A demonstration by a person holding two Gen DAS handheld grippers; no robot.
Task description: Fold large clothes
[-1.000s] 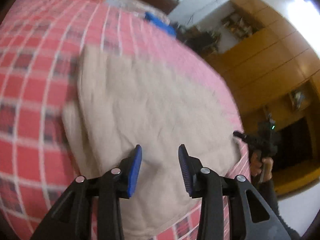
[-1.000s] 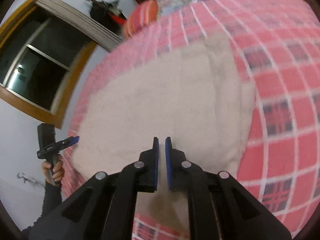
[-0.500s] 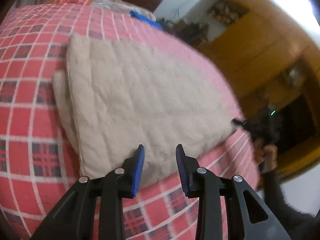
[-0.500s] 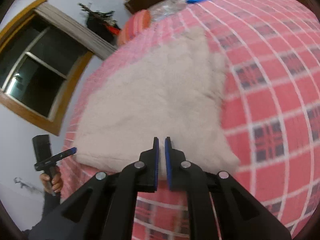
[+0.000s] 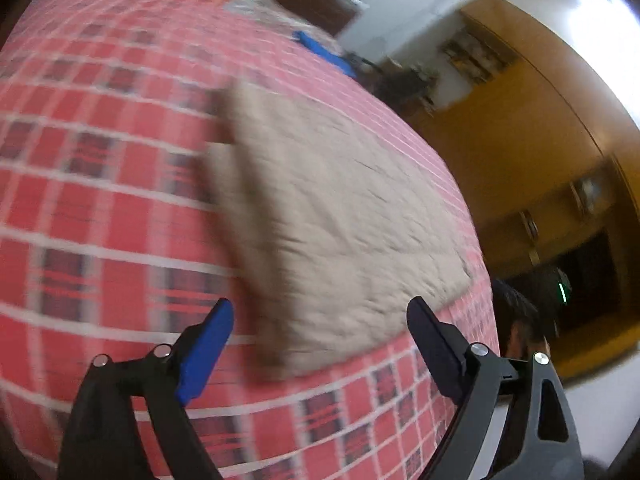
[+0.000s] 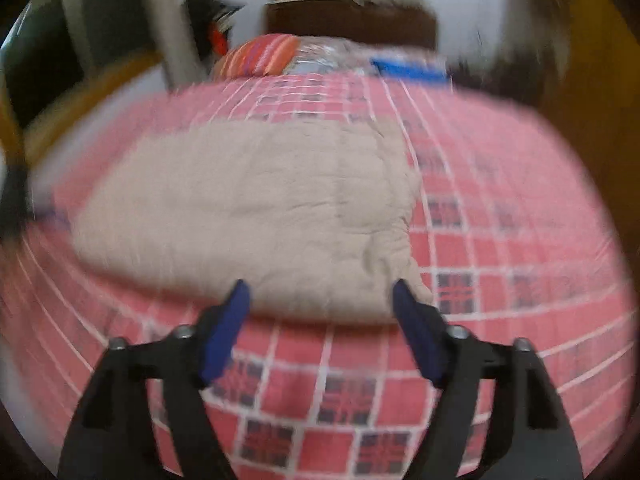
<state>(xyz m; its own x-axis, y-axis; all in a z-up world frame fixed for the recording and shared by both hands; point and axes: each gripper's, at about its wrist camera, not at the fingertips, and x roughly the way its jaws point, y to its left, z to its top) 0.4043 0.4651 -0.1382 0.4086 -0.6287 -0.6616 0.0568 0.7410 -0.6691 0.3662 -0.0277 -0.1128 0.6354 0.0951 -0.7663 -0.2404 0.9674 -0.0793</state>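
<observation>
A beige quilted cloth [image 5: 332,216] lies folded flat on the red checked bed cover [image 5: 88,216]. In the right wrist view the same folded cloth [image 6: 256,216] fills the middle of the bed. My left gripper [image 5: 320,312] is open wide, hovering just short of the cloth's near corner with nothing between its blue pads. My right gripper [image 6: 320,296] is also open wide, its fingertips level with the cloth's near edge and not touching it. Both views are blurred by motion.
A striped orange pillow [image 6: 260,56] and a blue flat object [image 6: 408,68] lie at the head of the bed. Wooden cupboards [image 5: 540,128] stand beside the bed. A person's head and hand show at the edge [image 5: 520,320] of the left wrist view.
Both grippers have opened wide; the right one was shut half a second ago. Both have pulled back toward the near edge of the cloth, and the right view has swung to face the headboard.
</observation>
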